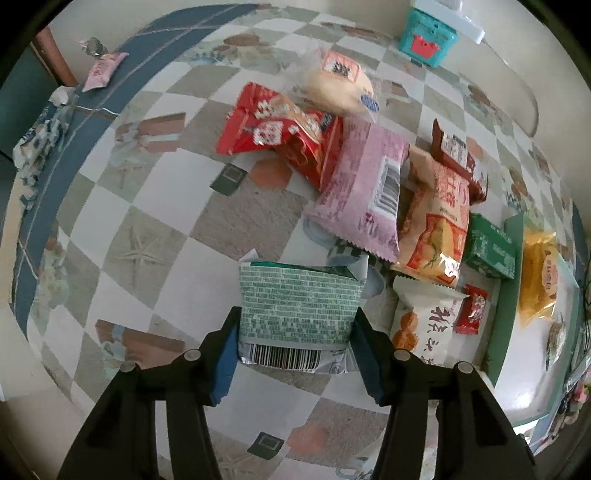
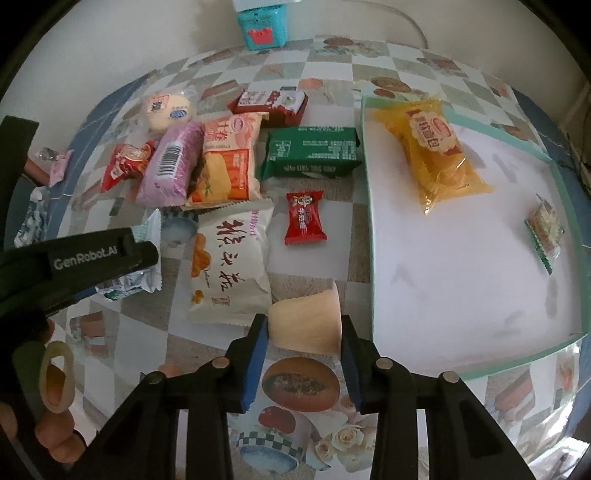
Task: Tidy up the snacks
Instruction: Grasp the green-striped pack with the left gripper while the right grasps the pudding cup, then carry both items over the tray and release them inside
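While pointing steeply down at the desk (image 1: 155, 206), left gripper (image 1: 293, 332) pinching a green-and-white snack packet (image 1: 297, 306) by its two sides, barcode end toward the camera. Seen from the right wrist view too, with the same packet (image 2: 147, 236) clamped in the black fingers and a hand (image 2: 51, 406) below at the edge.

Right gripper (image 2: 304, 328) closed on a pale cream jelly cup (image 2: 304, 321), both blue pads touching its sides (cup lying tilted, wider end toward the camera), just beside the left rim of the tray (image 2: 369, 229).

Inside the white tray with the green rim: a yellow bread packet (image 2: 432, 147) near the far end, and a small green-edged wafer packet (image 2: 543, 230) at the right side.

Still on the desk, left of the tray: a white packet with black characters (image 2: 231, 258), a small red candy (image 2: 304, 218), a dark green packet (image 2: 312, 153), an orange packet (image 2: 227, 162), a pink packet with barcode (image 2: 171, 166), red packets (image 2: 123, 164) and a round bun in clear wrap (image 2: 166, 110), several overlapping each other.

Against the wall, a turquoise box (image 2: 260, 27).
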The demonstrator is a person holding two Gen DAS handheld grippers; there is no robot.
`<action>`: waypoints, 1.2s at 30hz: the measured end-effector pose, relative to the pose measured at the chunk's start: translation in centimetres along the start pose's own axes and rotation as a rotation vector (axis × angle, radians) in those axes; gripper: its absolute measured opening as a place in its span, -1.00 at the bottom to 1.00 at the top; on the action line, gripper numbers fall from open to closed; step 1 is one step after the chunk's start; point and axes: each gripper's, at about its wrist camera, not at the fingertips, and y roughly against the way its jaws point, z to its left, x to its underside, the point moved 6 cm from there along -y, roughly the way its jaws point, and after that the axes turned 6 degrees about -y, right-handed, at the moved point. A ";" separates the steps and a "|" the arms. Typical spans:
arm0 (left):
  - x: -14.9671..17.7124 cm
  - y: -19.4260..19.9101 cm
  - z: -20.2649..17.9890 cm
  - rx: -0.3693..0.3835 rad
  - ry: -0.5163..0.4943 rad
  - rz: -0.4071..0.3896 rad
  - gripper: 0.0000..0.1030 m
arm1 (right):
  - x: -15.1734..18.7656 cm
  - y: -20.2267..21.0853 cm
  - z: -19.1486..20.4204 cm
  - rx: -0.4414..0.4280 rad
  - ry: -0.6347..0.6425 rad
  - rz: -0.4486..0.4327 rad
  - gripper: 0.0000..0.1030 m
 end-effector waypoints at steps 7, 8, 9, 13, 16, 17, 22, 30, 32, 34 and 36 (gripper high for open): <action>0.1 2.5 0.8 -0.009 0.021 -0.047 0.12 | -0.1 0.7 -0.3 -0.026 -0.025 -0.016 -0.24; 0.2 2.8 0.9 -0.011 0.022 -0.054 0.12 | -0.2 0.8 -0.3 -0.030 -0.030 -0.018 -0.24; 0.2 3.1 0.9 -0.012 0.022 -0.061 0.12 | -0.2 0.9 -0.4 -0.033 -0.034 -0.020 -0.24; 0.4 4.1 0.4 -0.017 0.019 -0.083 0.12 | -0.4 2.1 -0.5 -0.055 -0.046 -0.046 -0.24; 0.3 5.0 0.1 -0.020 0.008 -0.100 0.12 | -0.6 3.1 -0.6 -0.070 -0.054 -0.070 -0.24; 0.3 5.2 0.0 -0.022 0.004 -0.106 0.12 | -0.5 3.3 -0.6 -0.072 -0.057 -0.074 -0.24; 0.3 4.8 -0.8 -0.025 -0.009 -0.137 0.12 | -0.7 4.7 -1.6 -0.090 -0.086 -0.115 -0.24; 0.6 6.0 -2.1 -0.027 -0.060 -0.175 0.12 | -1.2 5.1 -2.7 -0.111 -0.134 -0.132 -0.24; 0.7 6.1 -2.4 -0.029 -0.068 -0.181 0.12 | -1.2 5.3 -3.1 -0.114 -0.147 -0.139 -0.24; 0.7 6.2 -2.6 -0.031 -0.076 -0.185 0.12 | -1.2 5.3 -3.3 -0.116 -0.156 -0.139 -0.24; 0.8 6.3 -2.8 -0.031 -0.084 -0.188 0.12 | -1.2 5.1 -3.5 -0.119 -0.161 -0.132 -0.24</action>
